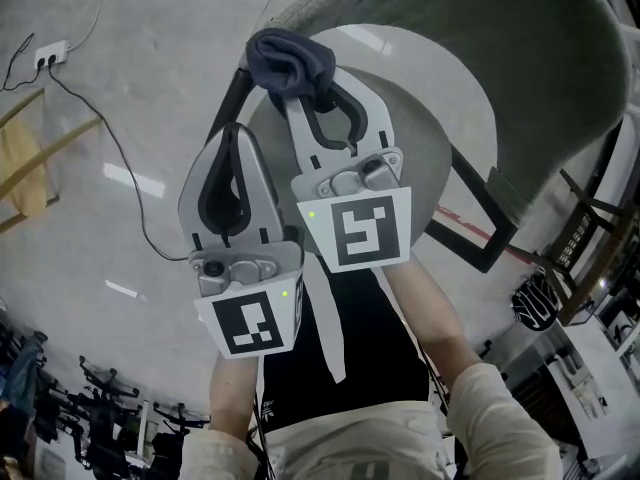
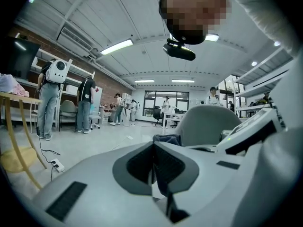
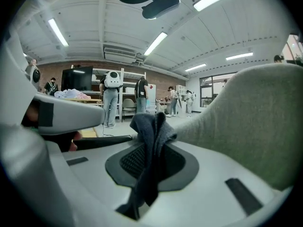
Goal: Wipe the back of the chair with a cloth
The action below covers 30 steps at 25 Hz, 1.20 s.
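Note:
In the head view my right gripper (image 1: 300,96) is shut on a bunched dark blue-grey cloth (image 1: 290,60), held over the rounded seat edge of a grey upholstered chair (image 1: 480,58). The chair's curved back rises at the upper right. My left gripper (image 1: 236,133) hangs just left of and below the right one, shut with nothing between its fingers. The right gripper view has the cloth (image 3: 151,131) draped between the jaws of the right gripper (image 3: 151,150), with the chair back (image 3: 246,122) close on the right. In the left gripper view the left gripper (image 2: 152,148) points toward the cloth (image 2: 166,138) and chair back (image 2: 206,122).
A power strip (image 1: 50,56) and its black cable (image 1: 120,153) lie on the floor at left, near a wooden frame (image 1: 25,168). The chair's black base (image 1: 480,218) juts out to the right. Several people (image 2: 49,98) stand by shelves far off.

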Motion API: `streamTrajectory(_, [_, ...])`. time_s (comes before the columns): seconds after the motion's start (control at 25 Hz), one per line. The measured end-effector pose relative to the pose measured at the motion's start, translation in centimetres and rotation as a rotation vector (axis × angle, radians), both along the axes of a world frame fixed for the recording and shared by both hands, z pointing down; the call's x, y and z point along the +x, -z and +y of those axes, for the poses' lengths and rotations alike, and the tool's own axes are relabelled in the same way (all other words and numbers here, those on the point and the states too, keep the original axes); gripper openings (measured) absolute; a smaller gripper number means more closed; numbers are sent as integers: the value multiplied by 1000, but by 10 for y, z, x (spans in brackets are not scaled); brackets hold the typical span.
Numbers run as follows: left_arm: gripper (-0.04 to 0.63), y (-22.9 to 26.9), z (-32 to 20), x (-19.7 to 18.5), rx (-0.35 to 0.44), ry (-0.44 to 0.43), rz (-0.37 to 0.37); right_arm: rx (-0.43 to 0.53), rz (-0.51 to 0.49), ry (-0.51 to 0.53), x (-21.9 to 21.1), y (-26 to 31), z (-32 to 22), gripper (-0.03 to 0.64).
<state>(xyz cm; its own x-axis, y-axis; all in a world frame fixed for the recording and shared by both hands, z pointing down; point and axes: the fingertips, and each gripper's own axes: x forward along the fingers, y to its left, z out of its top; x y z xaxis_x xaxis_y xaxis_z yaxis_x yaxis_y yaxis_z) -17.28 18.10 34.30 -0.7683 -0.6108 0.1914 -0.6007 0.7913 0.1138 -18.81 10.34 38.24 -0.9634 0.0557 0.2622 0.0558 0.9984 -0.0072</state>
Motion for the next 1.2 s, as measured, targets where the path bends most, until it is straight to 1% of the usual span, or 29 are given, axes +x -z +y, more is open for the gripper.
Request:
streamTrajectory(0.2, [15,0,-6,-2,-10,-21,6,45,6,-71,-11,-3,-25,60])
streamTrajectory(0.44, [15,2,-21,-2,-18,-72,3,49,10,-184,-16,-2,-63,60])
streamTrajectory(0.64, [15,3,-42,-2,-14,-120,6,48,30,-299,-11,-5,-104,60])
streamTrajectory(0.76, [15,2,-56,-2,-13,-154,10,51,32,-398,-3,-6,-137,60])
streamTrajectory(0.96, [15,-1,-80,0,-33,-222,5,84,31,-508,13,-8,-174,60])
streamTrajectory(1.08, [15,0,-94,2,-31,-261,7,76,64,-621,35,-14,-201,60])
streamTrajectory(1.2, [15,2,-110,7,-36,-325,-1,72,83,-739,60,-15,-225,60])
